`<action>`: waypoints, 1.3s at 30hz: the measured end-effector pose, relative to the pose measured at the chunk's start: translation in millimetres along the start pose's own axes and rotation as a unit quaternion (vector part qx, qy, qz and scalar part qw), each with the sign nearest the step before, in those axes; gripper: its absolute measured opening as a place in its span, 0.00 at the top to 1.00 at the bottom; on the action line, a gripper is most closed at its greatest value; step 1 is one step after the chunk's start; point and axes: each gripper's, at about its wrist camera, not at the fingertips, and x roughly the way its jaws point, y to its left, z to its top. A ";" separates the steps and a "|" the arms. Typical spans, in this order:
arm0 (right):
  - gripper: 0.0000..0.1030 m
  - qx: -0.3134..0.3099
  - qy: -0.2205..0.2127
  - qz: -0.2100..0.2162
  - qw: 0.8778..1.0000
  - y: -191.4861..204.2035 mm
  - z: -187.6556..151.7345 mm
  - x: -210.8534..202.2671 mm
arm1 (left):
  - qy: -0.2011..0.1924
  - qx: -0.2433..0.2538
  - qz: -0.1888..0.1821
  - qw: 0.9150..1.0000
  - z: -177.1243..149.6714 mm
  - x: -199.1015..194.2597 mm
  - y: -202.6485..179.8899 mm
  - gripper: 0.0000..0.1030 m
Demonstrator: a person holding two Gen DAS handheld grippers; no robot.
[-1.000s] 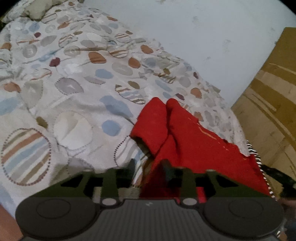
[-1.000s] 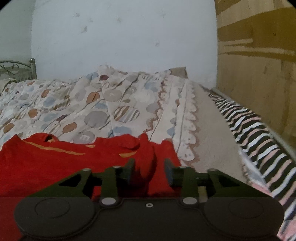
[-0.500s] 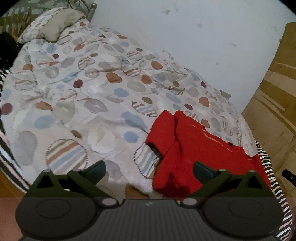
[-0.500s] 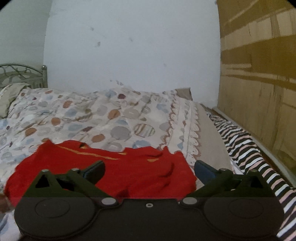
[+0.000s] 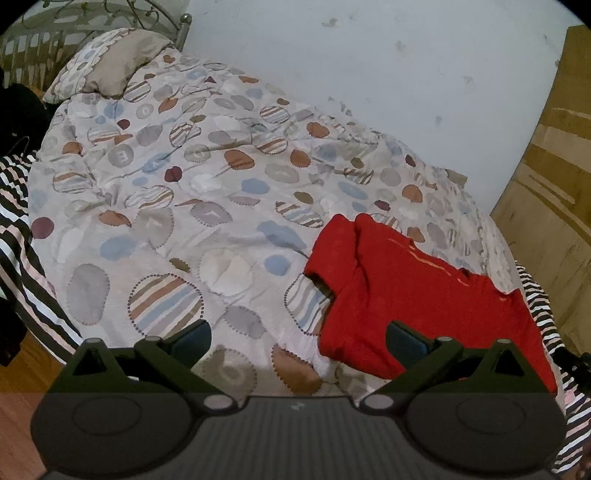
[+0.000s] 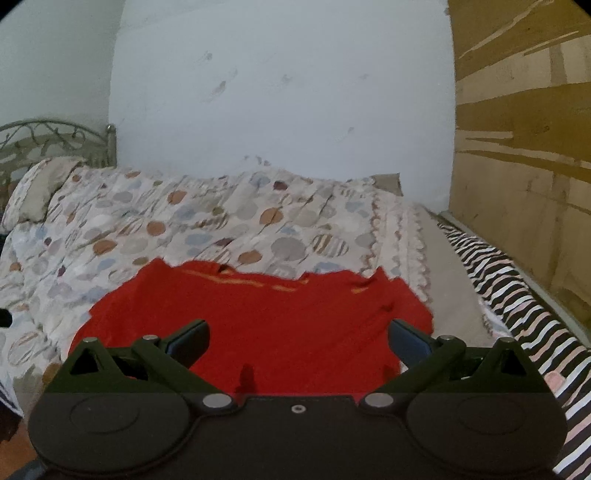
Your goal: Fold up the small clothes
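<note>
A small red shirt [image 5: 413, 295] lies spread on the patterned quilt [image 5: 192, 206] near the bed's right side, one sleeve sticking out toward the left. In the right wrist view the same red shirt [image 6: 266, 317] lies flat, just beyond the fingers. My left gripper [image 5: 298, 339] hangs open above the quilt at the shirt's left edge, nothing between its fingers. My right gripper [image 6: 298, 338] is also open, held above the shirt's near hem and apart from it.
A pillow [image 5: 110, 62] and a metal headboard [image 5: 92, 14] are at the far left. A black-and-white striped sheet [image 6: 517, 295] runs along the bed's right edge beside a wooden wardrobe [image 6: 524, 147]. A pale wall [image 6: 280, 92] stands behind the bed.
Both grippers were half closed on the red shirt's cloth; they have opened wide, let it go and drawn back and up. The shirt now lies flat on the quilt.
</note>
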 end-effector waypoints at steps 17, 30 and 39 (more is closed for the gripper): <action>0.01 -0.022 0.030 -0.001 0.999 14.2 -15.0 42.5 | -0.016 0.029 -0.063 0.997 4.8 28.5 -2.0 0.01; 0.01 -0.028 0.028 -0.004 0.999 12.7 -22.8 77.8 | -0.004 0.139 -0.128 0.982 28.5 105.3 -32.7 0.46; 0.01 -0.025 0.023 0.068 0.997 10.6 6.8 103.3 | 0.054 0.135 -0.146 0.979 26.5 139.5 -28.2 0.57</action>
